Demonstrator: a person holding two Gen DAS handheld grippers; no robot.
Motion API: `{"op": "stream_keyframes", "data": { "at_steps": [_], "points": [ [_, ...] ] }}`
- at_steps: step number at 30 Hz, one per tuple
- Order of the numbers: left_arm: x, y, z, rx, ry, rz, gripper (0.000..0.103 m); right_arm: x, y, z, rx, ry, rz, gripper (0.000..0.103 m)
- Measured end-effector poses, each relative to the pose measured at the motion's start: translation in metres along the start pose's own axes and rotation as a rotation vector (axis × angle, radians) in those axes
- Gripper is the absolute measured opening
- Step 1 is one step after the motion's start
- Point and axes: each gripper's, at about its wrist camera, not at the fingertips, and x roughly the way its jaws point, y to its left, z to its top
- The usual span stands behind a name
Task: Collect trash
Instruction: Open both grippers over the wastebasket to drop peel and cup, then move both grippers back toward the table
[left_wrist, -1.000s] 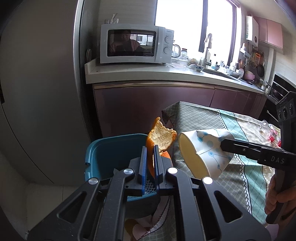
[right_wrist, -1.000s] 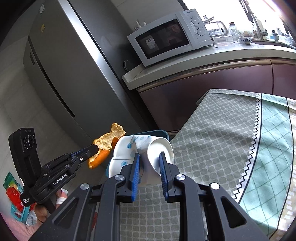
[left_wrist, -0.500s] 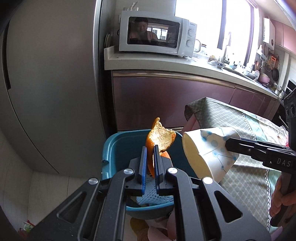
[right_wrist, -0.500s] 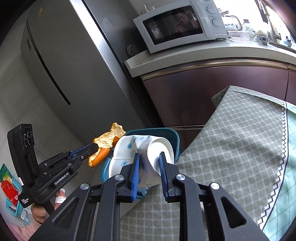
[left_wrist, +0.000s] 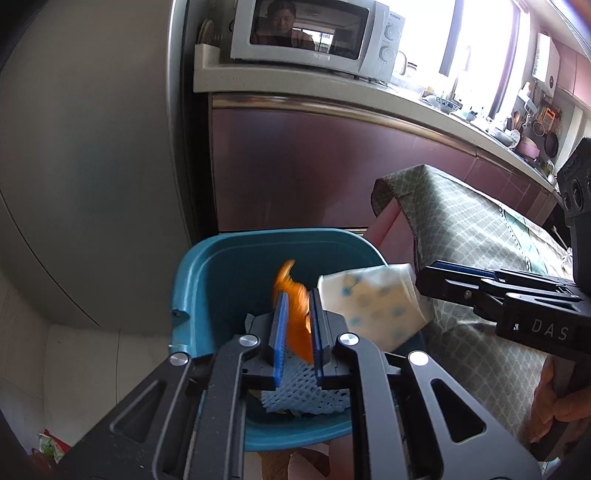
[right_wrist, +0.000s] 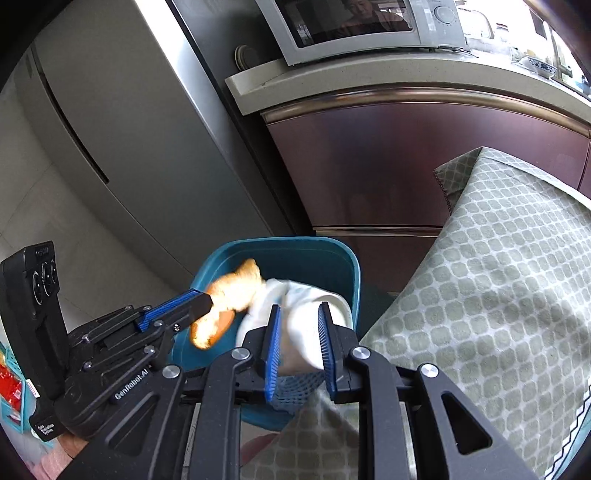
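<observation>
Both grippers have come down over the teal bin since a second ago, when the peel and cup were still held above the table edge. Nearest in the left wrist view, the left gripper has its fingers narrow but opening, with the orange peel between the blue pads; the peel is blurred, its long axis running up and away from the fingers, tip toward the bin's far wall. Beside it, the right gripper grips the crushed paper cup with its fingers set a little apart, pressing the cup's sides; the cup lies on its side, its long axis crossways toward the peel. Both hang over the bin's opening. Blue foam netting lies inside. Just right stands the table's green cloth; beyond are cabinets, a fridge and a microwave.
</observation>
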Motion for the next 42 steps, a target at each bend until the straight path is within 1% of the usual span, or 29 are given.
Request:
{"op": "stream_keyframes", "data": {
  "at_steps": [1,2,3,6,8,11,16,18,21,25,27,29,35,38,42],
  "points": [
    [0.004,0.000,-0.001,0.000,0.003,0.006,0.012,0.003,0.000,0.000,0.005,0.005,-0.004,0.029],
    [0.006,-0.001,-0.002,0.001,0.006,0.005,0.012,0.004,0.000,0.000,0.009,0.007,-0.004,0.030],
    [0.009,-0.002,-0.002,0.001,0.011,-0.001,0.012,0.004,0.001,0.000,0.010,0.006,0.002,0.030],
    [0.010,-0.004,-0.004,0.001,0.008,-0.011,0.017,-0.003,-0.001,-0.003,0.012,-0.011,0.018,0.030],
    [0.008,-0.006,-0.006,0.002,-0.002,-0.019,0.020,-0.009,-0.002,-0.009,0.011,-0.018,0.030,0.030],
    [0.000,-0.011,-0.007,0.007,-0.026,-0.035,0.023,-0.018,-0.008,-0.015,0.017,-0.025,0.047,0.031],
    [-0.024,-0.022,-0.008,0.022,-0.072,-0.075,0.027,-0.047,-0.016,-0.033,0.015,-0.058,0.069,0.031],
    [-0.035,-0.031,-0.008,0.034,-0.091,-0.104,0.028,-0.064,-0.020,-0.041,0.011,-0.082,0.061,0.032],
    [-0.050,-0.050,-0.009,0.065,-0.119,-0.149,0.032,-0.090,-0.028,-0.051,0.014,-0.125,0.055,0.035],
    [-0.068,-0.081,-0.011,0.118,-0.145,-0.208,0.040,-0.130,-0.044,-0.069,0.033,-0.191,0.017,0.037],
    [-0.075,-0.099,-0.013,0.149,-0.150,-0.247,0.041,-0.149,-0.058,-0.080,0.061,-0.218,0.003,0.037],
    [-0.079,-0.120,-0.014,0.184,-0.151,-0.280,0.043,-0.168,-0.075,-0.091,0.095,-0.246,-0.029,0.038],
    [-0.087,-0.184,-0.024,0.278,-0.135,-0.374,0.044,-0.221,-0.128,-0.132,0.216,-0.305,-0.135,0.038],
    [-0.090,-0.218,-0.033,0.315,-0.119,-0.407,0.045,-0.247,-0.155,-0.154,0.282,-0.338,-0.189,0.039],
    [-0.088,-0.260,-0.044,0.375,-0.097,-0.444,0.046,-0.273,-0.191,-0.173,0.356,-0.379,-0.259,0.041]
  ]
}}
